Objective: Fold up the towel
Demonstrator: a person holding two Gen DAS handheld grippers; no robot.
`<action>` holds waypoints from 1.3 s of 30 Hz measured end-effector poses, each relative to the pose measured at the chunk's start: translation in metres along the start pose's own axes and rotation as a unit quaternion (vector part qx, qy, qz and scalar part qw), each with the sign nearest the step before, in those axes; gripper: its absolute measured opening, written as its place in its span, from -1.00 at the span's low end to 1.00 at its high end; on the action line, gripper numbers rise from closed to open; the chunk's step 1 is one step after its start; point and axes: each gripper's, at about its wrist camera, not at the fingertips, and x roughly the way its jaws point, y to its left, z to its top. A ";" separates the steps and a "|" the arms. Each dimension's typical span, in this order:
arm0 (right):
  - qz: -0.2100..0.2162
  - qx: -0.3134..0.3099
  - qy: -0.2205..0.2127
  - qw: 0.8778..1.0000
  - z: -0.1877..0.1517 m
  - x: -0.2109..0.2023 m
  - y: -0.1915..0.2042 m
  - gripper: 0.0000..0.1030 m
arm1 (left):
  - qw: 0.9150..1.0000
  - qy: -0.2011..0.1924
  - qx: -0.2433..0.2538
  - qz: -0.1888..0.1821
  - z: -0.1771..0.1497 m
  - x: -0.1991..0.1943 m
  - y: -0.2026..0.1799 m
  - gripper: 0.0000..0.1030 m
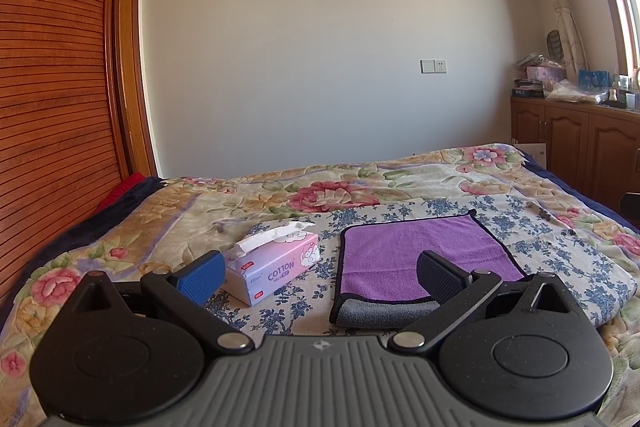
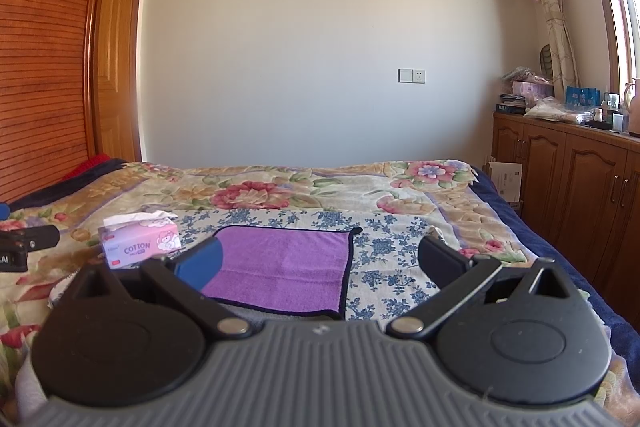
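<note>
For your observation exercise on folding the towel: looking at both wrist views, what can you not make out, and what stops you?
- Purple towel: its near edge is hidden behind the right gripper body in the right wrist view.
- Towel's near right corner: covered by a finger of the left gripper in the left wrist view.
- Tissue box: small print too small to read.
- Items on the cabinet: too small to identify.

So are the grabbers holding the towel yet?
No. Left gripper and right gripper are both open and empty; the towel lies on the bed.
</note>
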 end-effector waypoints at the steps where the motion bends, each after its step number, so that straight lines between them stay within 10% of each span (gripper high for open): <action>1: 0.000 0.000 0.000 1.000 0.000 0.000 0.000 1.00 | 1.000 0.000 0.000 0.000 0.000 0.000 0.000 1.00; 39: 0.003 0.002 0.011 1.000 -0.002 0.006 0.005 1.00 | 1.000 0.008 0.006 -0.003 -0.004 0.002 0.001 1.00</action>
